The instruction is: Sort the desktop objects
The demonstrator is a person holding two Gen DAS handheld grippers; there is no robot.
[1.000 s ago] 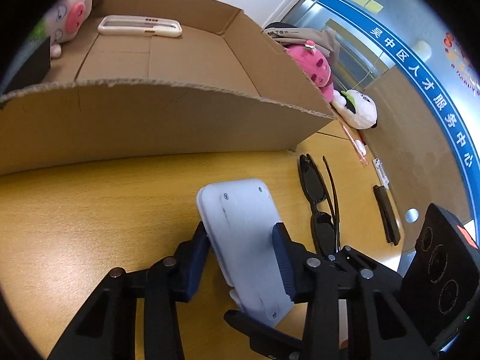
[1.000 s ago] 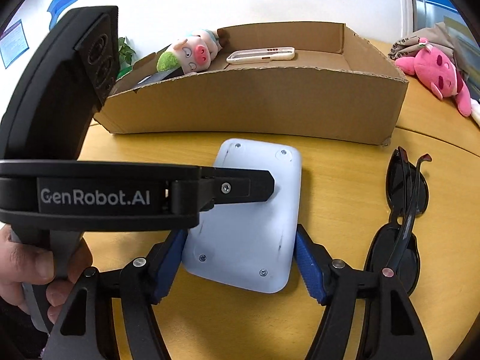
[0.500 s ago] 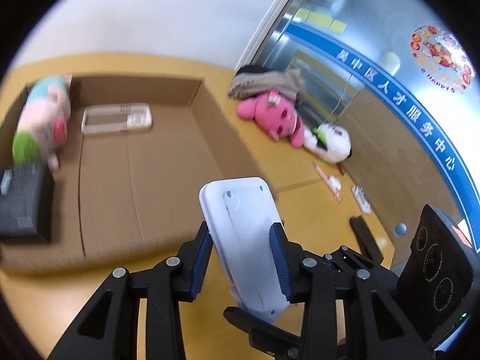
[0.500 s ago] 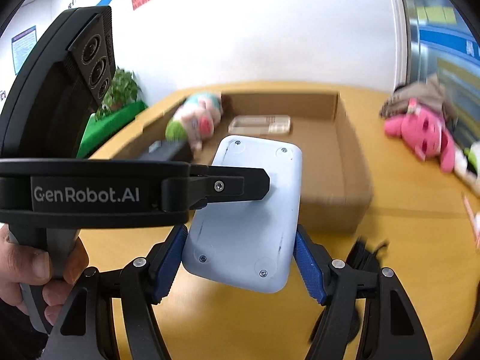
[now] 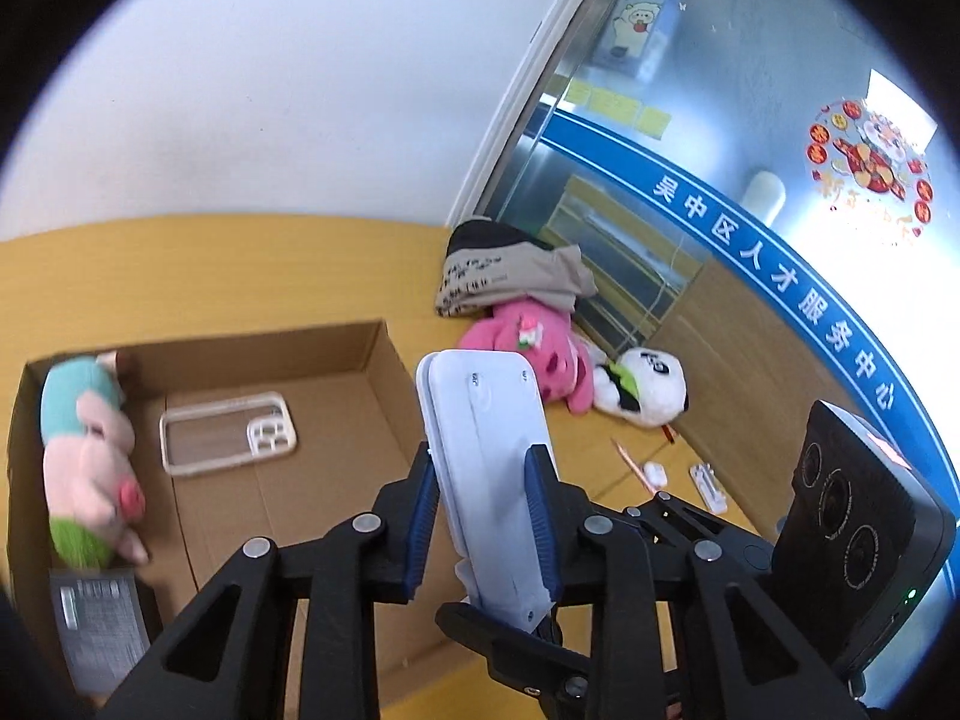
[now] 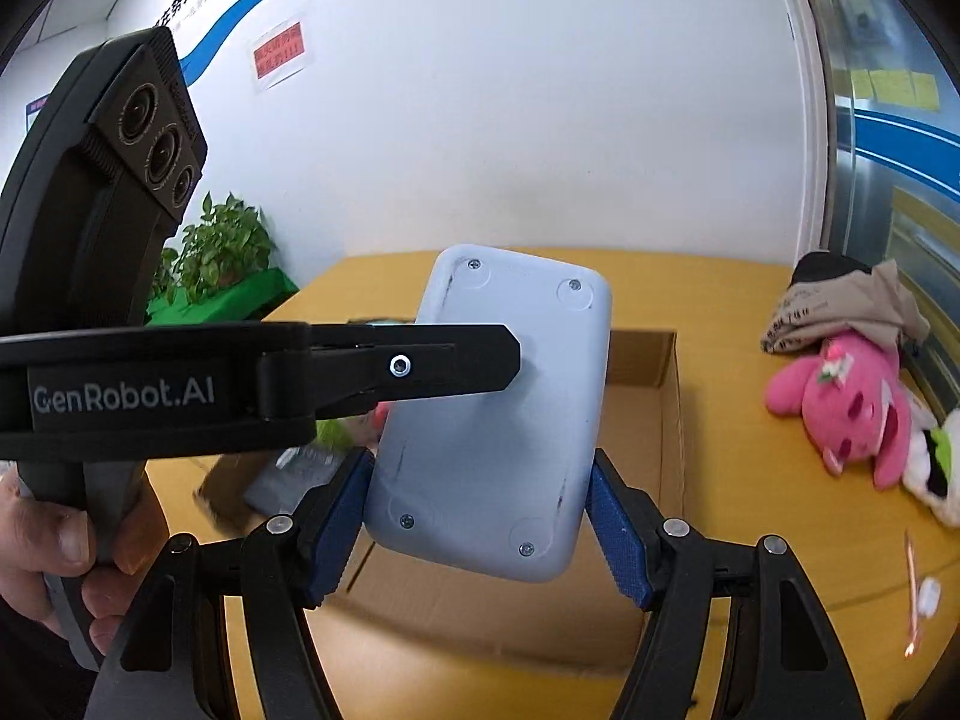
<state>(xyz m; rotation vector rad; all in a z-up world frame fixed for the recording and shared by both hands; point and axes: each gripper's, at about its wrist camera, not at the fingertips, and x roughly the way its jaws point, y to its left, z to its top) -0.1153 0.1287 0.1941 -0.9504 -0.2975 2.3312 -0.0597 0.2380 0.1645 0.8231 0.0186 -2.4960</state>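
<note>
A pale grey flat device [image 5: 486, 468] with screws on its underside is held up in the air by both grippers. My left gripper [image 5: 485, 516] has its blue pads on the device's thin sides, and its jaws are closing on it. My right gripper [image 6: 480, 522] is shut across the device's [image 6: 498, 420] width near its lower end. The left gripper's black finger [image 6: 420, 366] crosses the right wrist view. Below and beyond the device lies the open cardboard box [image 5: 336, 420], holding a pig plush [image 5: 90, 462], a clear phone case [image 5: 228, 432] and a dark packet [image 5: 99, 618].
On the yellow table right of the box lie a pink plush [image 5: 540, 354], a panda plush [image 5: 642, 384], a folded cloth bundle [image 5: 510, 276] and a pencil with small items [image 5: 636, 462]. A potted plant [image 6: 222, 246] stands far left. A hand [image 6: 54, 540] holds the left gripper.
Both grippers have risen together with the device, from the table in front of the box to well above it. The sunglasses have dropped out of view.
</note>
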